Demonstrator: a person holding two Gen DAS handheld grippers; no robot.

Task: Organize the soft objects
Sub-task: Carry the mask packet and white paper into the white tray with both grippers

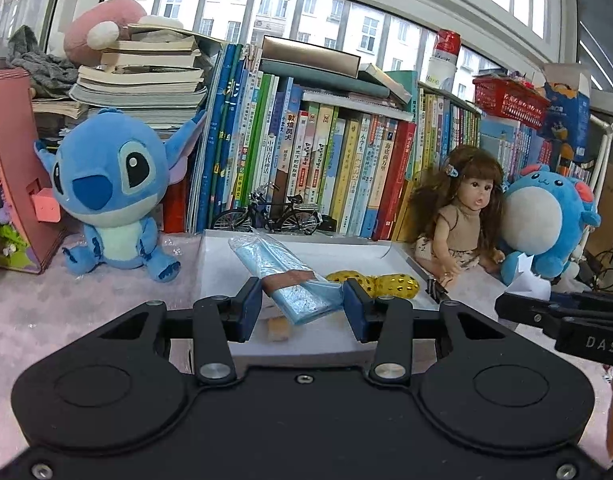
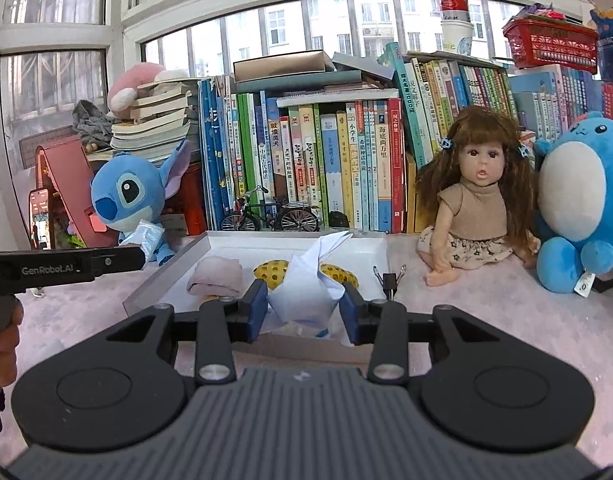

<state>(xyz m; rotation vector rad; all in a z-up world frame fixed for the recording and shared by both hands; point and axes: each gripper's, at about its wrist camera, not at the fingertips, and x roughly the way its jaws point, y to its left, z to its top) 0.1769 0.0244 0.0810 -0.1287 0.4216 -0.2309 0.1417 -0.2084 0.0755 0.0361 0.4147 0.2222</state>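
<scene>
Both grippers point slightly downward over the white tray (image 2: 178, 264): the left gripper (image 1: 302, 304) clamps a blue plastic packet (image 1: 282, 276), the right gripper (image 2: 302, 306) a white tissue (image 2: 306, 288); a pink cloth (image 2: 216, 278) and yellow spotted toy (image 2: 274, 270) lie inside.

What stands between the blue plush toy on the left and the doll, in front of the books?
A small model bicycle stands there, behind the white tray, between plush toy and doll; the right wrist view shows it.

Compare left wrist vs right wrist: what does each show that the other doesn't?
Left wrist only: the left gripper shut on a blue plastic packet.

Right wrist only: the right gripper shut on folded white paper, a pink folded cloth in the tray, and a phone at the far left.

Both: white tray, yellow dotted item, Stitch plush, doll, round blue plush, model bicycle.
</scene>
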